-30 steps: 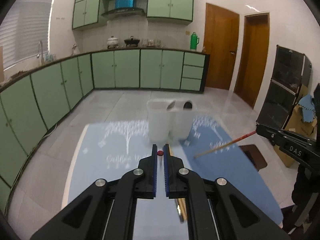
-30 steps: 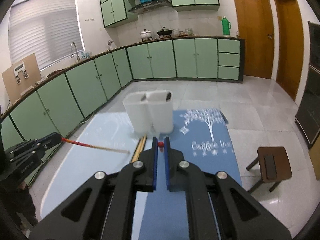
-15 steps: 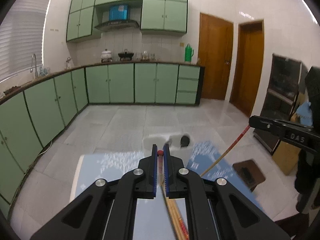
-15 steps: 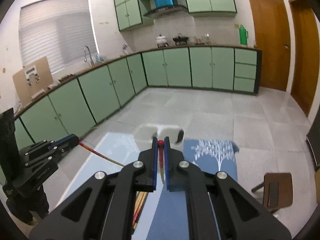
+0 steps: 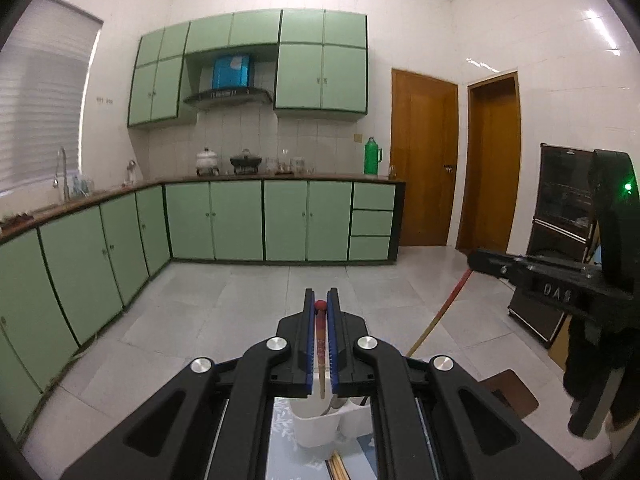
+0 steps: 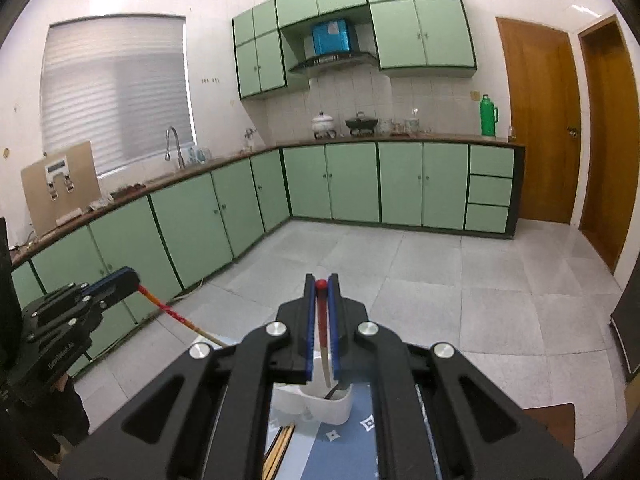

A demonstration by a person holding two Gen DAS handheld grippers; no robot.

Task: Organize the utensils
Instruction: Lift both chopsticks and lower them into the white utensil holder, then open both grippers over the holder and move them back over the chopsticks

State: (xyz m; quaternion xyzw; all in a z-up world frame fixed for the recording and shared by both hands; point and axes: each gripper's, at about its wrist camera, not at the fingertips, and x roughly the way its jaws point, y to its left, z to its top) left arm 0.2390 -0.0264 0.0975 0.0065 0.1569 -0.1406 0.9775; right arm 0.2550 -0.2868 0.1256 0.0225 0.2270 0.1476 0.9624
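My left gripper (image 5: 321, 307) is shut on a red-tipped chopstick (image 5: 320, 344) that hangs down steeply toward the white utensil holder (image 5: 312, 424) below. My right gripper (image 6: 321, 285) is shut on another red-tipped chopstick (image 6: 324, 344), its lower end near the holder (image 6: 320, 400). Each gripper shows in the other's view: the right gripper (image 5: 480, 260) with its chopstick (image 5: 440, 316), the left gripper (image 6: 128, 278) with its chopstick (image 6: 176, 316). Dark utensils stand in the holder.
Several loose chopsticks (image 5: 338, 466) lie on the blue table mat (image 6: 344, 452) in front of the holder; they also show in the right wrist view (image 6: 280, 448). A brown stool (image 5: 508, 392) stands to the right. Green cabinets (image 5: 280, 220) line the far walls.
Both grippers have risen and tipped up with their chopsticks, so the chopsticks now hang steeply over the holder. The table has dropped almost out of view.
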